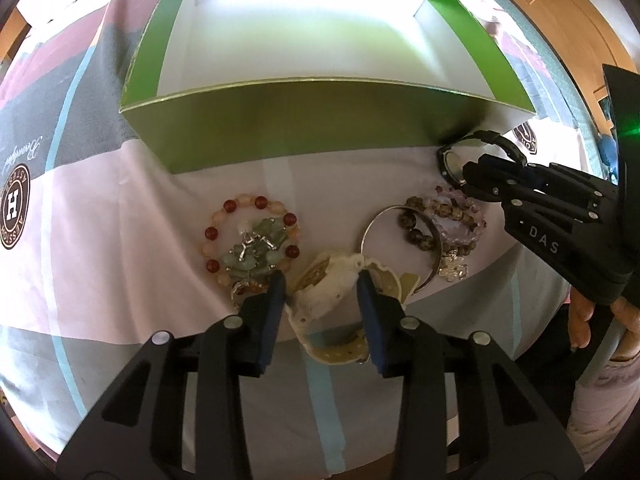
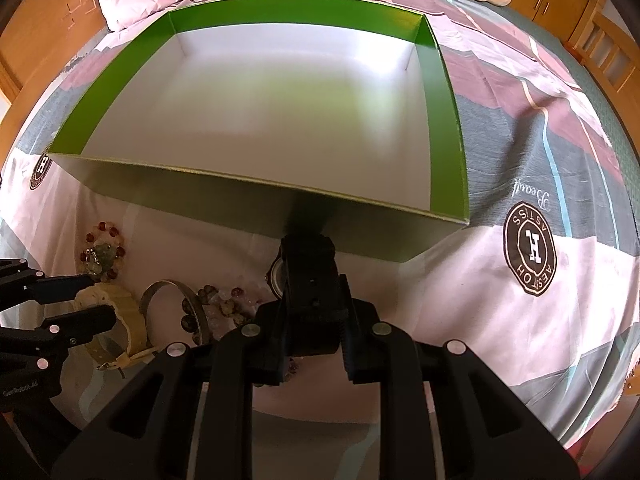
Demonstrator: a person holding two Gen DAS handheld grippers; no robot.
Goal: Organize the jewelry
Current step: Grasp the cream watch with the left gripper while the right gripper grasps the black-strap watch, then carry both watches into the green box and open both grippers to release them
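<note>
The right gripper (image 2: 314,292) is clenched on a black watch (image 2: 308,280), and its own fingers hide most of the strap; only part of the round face peeks out to the left of them in its own view. The left wrist view shows what that hides: the watch's (image 1: 460,160) face and curved strap sticking out past the right gripper (image 1: 476,176), close to the green box (image 1: 304,124). Part of a hand (image 1: 588,316) shows at that view's right edge, cut off.

The left gripper (image 1: 322,284) straddles a cream watch (image 1: 332,280), its blue pads on either side; whether they actually press it is hard to say. The strap's lower end runs out of sight beneath the fingers.

Just left of that gripper lies a bead bracelet (image 1: 250,236) with red beads and a green cluster inside it. To its right sit a silver bangle (image 1: 404,240) and a heap of brown and pale bead bracelets (image 1: 440,224), tangled so I can't count them.

The box (image 2: 256,120) is open, white inside, straight ahead of both grippers. Everything rests on a striped bedsheet (image 2: 520,160) in pink, grey and maroon, with round H badges. Wooden furniture (image 2: 600,40) rings the bed.
</note>
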